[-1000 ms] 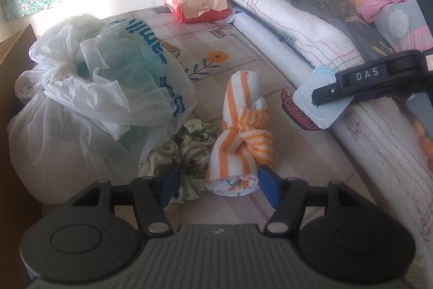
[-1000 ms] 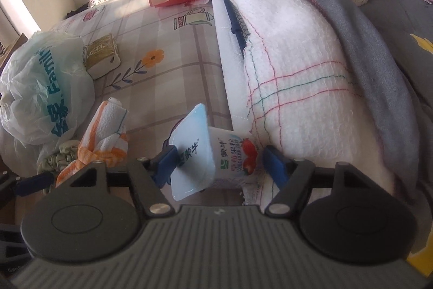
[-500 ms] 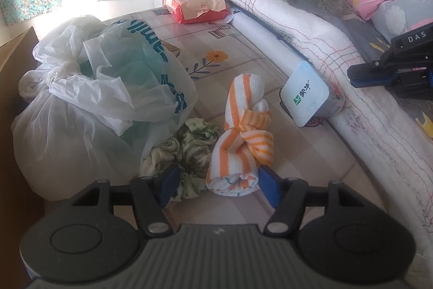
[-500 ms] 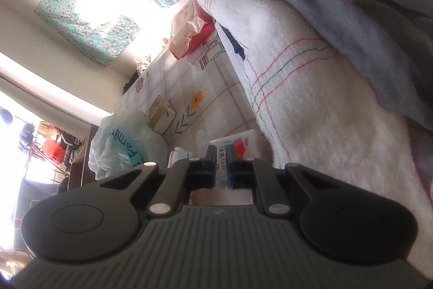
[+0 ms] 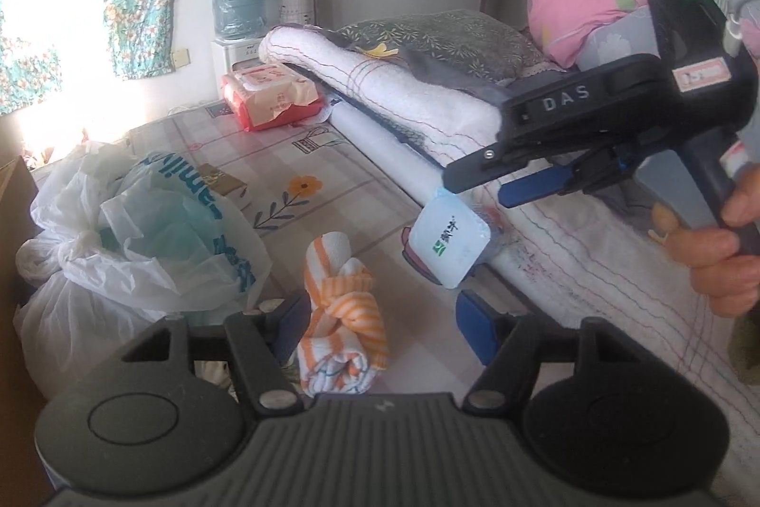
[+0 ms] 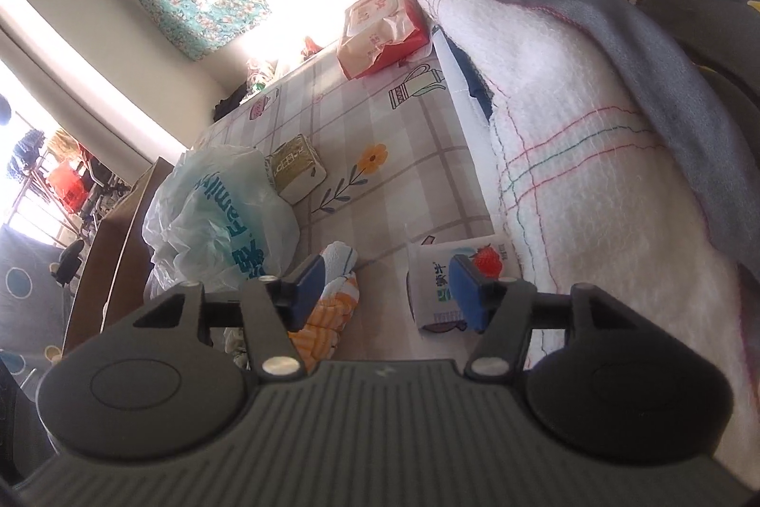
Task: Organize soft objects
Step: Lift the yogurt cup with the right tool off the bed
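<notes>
An orange-and-white striped knotted towel (image 5: 342, 317) lies on the checked mat, between the open fingers of my left gripper (image 5: 380, 321); it also shows in the right wrist view (image 6: 332, 298). A white yogurt carton (image 5: 449, 238) lies on its side against the folded white blanket (image 5: 403, 93); it also shows in the right wrist view (image 6: 451, 283). My right gripper (image 6: 384, 293) is open and empty, raised above the carton and tilted. In the left wrist view it (image 5: 536, 179) hovers over the blanket edge.
Tied white plastic bags (image 5: 142, 231) stand at the left. A red tissue pack (image 5: 270, 98) lies at the back. A small green box (image 6: 294, 167) sits by the bags. Folded blankets and a pink pillow (image 5: 579, 13) fill the right side.
My right gripper let go of the yogurt carton, lifted away, shut briefly and opened again. The carton now lies against the blanket. My left gripper rose slightly around the towel.
</notes>
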A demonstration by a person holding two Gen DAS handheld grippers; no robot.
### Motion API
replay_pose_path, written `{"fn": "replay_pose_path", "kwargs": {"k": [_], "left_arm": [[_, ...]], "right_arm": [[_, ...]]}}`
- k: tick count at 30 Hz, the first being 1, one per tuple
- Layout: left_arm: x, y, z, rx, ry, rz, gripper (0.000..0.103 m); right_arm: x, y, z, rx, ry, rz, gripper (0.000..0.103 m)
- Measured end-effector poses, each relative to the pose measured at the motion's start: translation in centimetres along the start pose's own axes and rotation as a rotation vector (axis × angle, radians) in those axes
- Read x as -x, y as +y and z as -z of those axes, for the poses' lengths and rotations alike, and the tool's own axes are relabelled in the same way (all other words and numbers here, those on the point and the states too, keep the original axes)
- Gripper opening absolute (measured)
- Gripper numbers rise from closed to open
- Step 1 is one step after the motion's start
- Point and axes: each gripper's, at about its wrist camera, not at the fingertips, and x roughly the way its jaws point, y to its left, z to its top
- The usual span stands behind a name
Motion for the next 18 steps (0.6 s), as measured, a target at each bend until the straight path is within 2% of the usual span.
{"fn": "replay_pose_path", "kwargs": {"k": [4,10,14,18], "left_arm": [[-2.5,-1.2,-0.1,-0.02,0.007,0.04,0.068],[-5.5,-2.2,-0.8,-0.036,-0.007,0.055,0.066],[-7.1,-2.6,-1.6,-0.037,-0.007,0.067,0.059],[-8.6,-3.0,-2.2,-0.015,0.015,0.086,0.046]], "right_arm": [[-1.8,0.4,-1.0,0.022,0.057,0.058,0.069],[-3.4,-1.6,-2.2,-0.055,0.137,0.133,0.074],[-3.9,-2.9,-2.7,-0.106,0.18,0.119,0.074],[-5.0,-3.1,-2.9,-0.115,0.226,0.12,0.074]]}}
